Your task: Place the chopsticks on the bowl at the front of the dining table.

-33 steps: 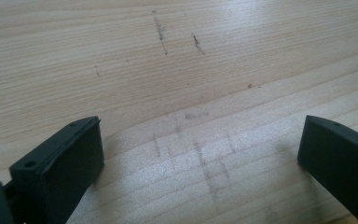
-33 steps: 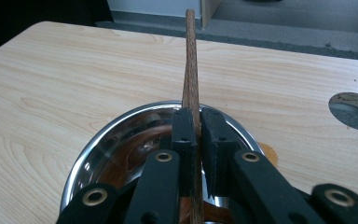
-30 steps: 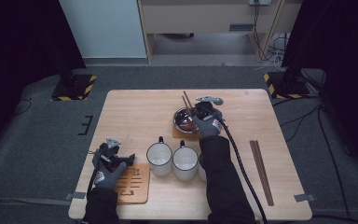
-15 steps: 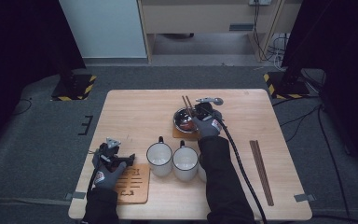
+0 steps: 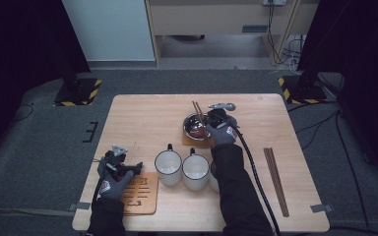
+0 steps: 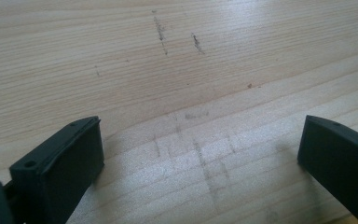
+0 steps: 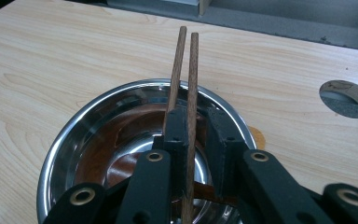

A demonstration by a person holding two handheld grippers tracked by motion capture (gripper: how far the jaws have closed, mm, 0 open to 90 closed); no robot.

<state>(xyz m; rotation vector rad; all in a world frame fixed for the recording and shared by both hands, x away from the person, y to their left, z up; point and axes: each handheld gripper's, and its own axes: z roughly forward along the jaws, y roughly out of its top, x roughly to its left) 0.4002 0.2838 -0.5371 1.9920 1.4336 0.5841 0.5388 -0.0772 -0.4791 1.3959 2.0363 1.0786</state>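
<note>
The surface (image 5: 142, 113) is pale wood with fine grain. Brown chopsticks (image 7: 182, 88) lean in a shiny silver bowl (image 7: 74, 140). Two white mugs (image 5: 169, 167) sit by a tan slotted board (image 5: 140, 194). Both claws are black, the gloves (image 5: 221, 132) grey.

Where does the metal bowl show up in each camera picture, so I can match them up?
High view: the metal bowl sits mid-table, just left of the right gripper.
Right gripper view: the bowl spans the lower centre, behind the jaws.
Left gripper view: bare table, no bowl.
Shared landmark: the chopsticks leaning out over the bowl's far rim.
</note>
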